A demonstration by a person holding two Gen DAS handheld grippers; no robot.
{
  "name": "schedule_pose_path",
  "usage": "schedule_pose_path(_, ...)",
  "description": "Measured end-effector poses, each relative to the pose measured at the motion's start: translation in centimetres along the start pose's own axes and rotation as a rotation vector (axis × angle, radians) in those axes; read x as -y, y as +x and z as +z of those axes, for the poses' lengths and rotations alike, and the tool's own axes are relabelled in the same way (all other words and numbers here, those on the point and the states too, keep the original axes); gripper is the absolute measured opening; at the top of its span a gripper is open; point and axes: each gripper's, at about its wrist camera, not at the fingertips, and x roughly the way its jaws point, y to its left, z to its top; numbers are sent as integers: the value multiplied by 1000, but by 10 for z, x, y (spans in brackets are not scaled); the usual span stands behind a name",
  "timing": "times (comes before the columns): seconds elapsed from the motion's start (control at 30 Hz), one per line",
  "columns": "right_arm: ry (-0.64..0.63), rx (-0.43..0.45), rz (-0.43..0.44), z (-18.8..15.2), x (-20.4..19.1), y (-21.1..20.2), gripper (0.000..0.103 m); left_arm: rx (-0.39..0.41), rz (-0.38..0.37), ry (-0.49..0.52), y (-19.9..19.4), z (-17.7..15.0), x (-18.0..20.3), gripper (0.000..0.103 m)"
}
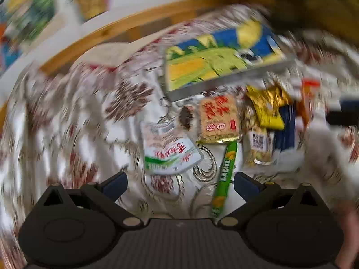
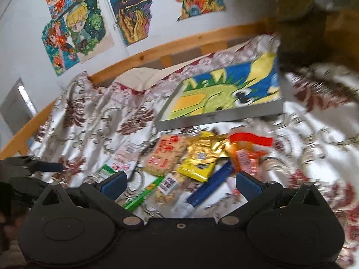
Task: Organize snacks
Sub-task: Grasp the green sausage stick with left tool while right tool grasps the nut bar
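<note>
Several snack packets lie on a patterned bedspread (image 1: 74,121). In the left wrist view I see a white-and-green pouch (image 1: 168,152), a tan cracker pack with red characters (image 1: 217,118), a green stick pack (image 1: 224,179), a yellow-gold bag (image 1: 268,107) and a dark blue bar (image 1: 287,125). My left gripper (image 1: 180,185) is open and empty above them. In the right wrist view the cracker pack (image 2: 165,154), yellow-gold bag (image 2: 199,159), orange-red packet (image 2: 245,152), blue bar (image 2: 211,186) and clear nut pack (image 2: 167,190) lie ahead of my open, empty right gripper (image 2: 180,185).
A shallow grey box with a green dinosaur picture (image 1: 224,60) lies behind the snacks; it also shows in the right wrist view (image 2: 226,96). A wooden bed rail (image 2: 179,44) runs below a wall of drawings (image 2: 76,27). The left gripper shows at far left (image 2: 29,168).
</note>
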Motion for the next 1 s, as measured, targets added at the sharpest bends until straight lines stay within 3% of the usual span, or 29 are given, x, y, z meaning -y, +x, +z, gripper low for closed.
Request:
schedule_pose_path(0.13, 51, -23, 23, 5, 4, 20, 103, 6, -51, 136, 23, 1, 10, 103)
schedule_pose_path(0.23, 64, -50, 31, 8, 2, 37, 103, -13, -161, 129, 36, 3, 9, 103)
schedule_pose_path(0.37, 73, -118, -17, 10, -4, 63, 101, -33, -235, 122, 52, 5, 10, 102)
schedule_pose_path(0.47, 95, -162, -24, 11, -10, 78, 95, -56, -277, 142, 63, 4, 13, 100)
schedule_pose_path(0.63, 129, -246, -123, 15, -20, 108, 84, -72, -355, 157, 72, -4, 9, 90)
schedule_pose_path(0.73, 184, -276, -134, 15, -18, 122, 81, -74, -383, 145, 76, -8, 4, 82)
schedule_pose_path(1.0, 284, -293, -103, 6, -1, 139, 68, -106, -409, 152, 89, -6, 3, 40)
